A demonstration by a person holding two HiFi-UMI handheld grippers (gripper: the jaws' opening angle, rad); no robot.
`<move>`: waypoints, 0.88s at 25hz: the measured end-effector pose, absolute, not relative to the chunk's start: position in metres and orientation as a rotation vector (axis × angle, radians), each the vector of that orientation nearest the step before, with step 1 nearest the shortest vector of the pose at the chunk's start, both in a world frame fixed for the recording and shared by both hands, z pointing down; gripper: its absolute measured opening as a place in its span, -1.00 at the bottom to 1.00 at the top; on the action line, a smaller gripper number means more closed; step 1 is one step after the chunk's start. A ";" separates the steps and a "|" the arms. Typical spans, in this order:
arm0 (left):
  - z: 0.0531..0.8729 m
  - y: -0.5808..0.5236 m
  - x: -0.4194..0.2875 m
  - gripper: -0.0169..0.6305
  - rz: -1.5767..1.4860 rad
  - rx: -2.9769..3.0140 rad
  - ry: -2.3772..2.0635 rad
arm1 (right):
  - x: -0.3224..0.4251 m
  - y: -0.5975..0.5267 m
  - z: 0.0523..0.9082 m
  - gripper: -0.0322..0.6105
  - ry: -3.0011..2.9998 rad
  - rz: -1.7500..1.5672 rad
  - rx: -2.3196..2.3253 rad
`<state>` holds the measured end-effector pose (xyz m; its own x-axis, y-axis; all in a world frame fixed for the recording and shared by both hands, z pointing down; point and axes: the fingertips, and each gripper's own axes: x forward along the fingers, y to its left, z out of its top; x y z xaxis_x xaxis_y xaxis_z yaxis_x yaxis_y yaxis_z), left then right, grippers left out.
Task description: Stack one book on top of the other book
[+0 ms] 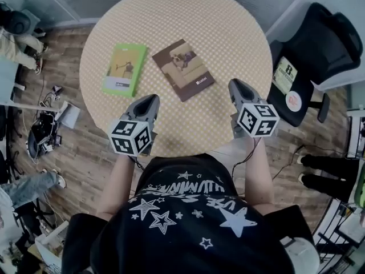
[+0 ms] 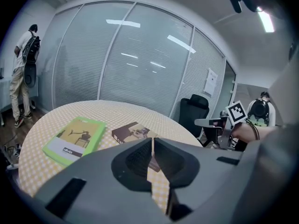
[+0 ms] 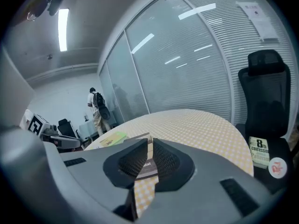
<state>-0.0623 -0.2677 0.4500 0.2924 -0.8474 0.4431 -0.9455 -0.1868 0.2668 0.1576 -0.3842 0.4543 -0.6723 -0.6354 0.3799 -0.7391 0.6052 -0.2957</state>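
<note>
Both my grippers hover at the near edge of the table (image 1: 228, 33), the left gripper (image 1: 150, 100) and right gripper (image 1: 235, 85) each closed on nothing. The green book (image 1: 124, 68) lies ahead of the left one. The brown book (image 1: 183, 69) is beside it, not touching. The right gripper view shows another book (image 3: 258, 151) on the chair (image 3: 266, 92) seat, which the left gripper view does not.

A large "8th" stands on the cover of the book (image 3: 259, 151) lying on the black chair (image 3: 266, 80). The white band (image 2: 65, 149) on the green book (image 2: 77, 135) seems to read "olivia". Other print is too small to read.
</note>
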 end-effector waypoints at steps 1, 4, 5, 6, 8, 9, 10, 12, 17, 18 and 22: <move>0.454 -0.270 -0.063 -0.88 0.271 2.064 -1.609 | 0.155 -0.390 0.459 -0.75 -2.594 0.647 1.109; 0.465 -0.272 -0.064 -0.88 0.288 1.997 -1.652 | 0.141 -0.403 0.475 -0.75 -2.594 0.699 1.022; 0.468 -0.273 -0.063 -0.88 0.294 1.978 -1.660 | 0.137 -0.407 0.480 -0.75 -2.594 0.721 0.991; 0.470 -0.274 -0.061 -0.88 0.300 1.962 -1.665 | 0.134 -0.409 0.484 -0.75 -2.592 0.741 0.961; 0.474 -0.277 -0.058 -0.88 0.308 1.936 -1.670 | 0.128 -0.415 0.494 -0.75 -2.582 0.773 0.904; 0.477 -0.278 -0.056 -0.88 0.311 1.924 -1.671 | 0.126 -0.418 0.498 -0.75 -2.575 0.784 0.882; 0.480 -0.280 -0.056 -0.88 0.314 1.912 -1.672 | 0.124 -0.421 0.503 -0.75 -2.569 0.794 0.866; 0.487 -0.283 -0.055 -0.88 0.327 1.890 -1.679 | 0.119 -0.427 0.513 -0.75 -2.560 0.825 0.834; 0.509 -0.291 -0.054 -0.81 0.348 1.837 -1.654 | 0.104 -0.437 0.538 -0.71 -2.512 0.924 0.750; 0.514 -0.293 -0.053 -0.63 0.347 1.824 -1.635 | 0.101 -0.437 0.543 -0.65 -2.498 0.935 0.731; 0.531 -0.305 -0.056 -0.47 0.360 1.779 -1.607 | 0.087 -0.437 0.561 -0.46 -2.442 0.956 0.648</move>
<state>-0.0559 -0.3048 0.5306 0.1905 -0.7556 0.6267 -0.9508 0.0170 0.3095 0.0869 -0.4370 0.5609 -0.7950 -0.2622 0.5470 -0.5640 0.6516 -0.5073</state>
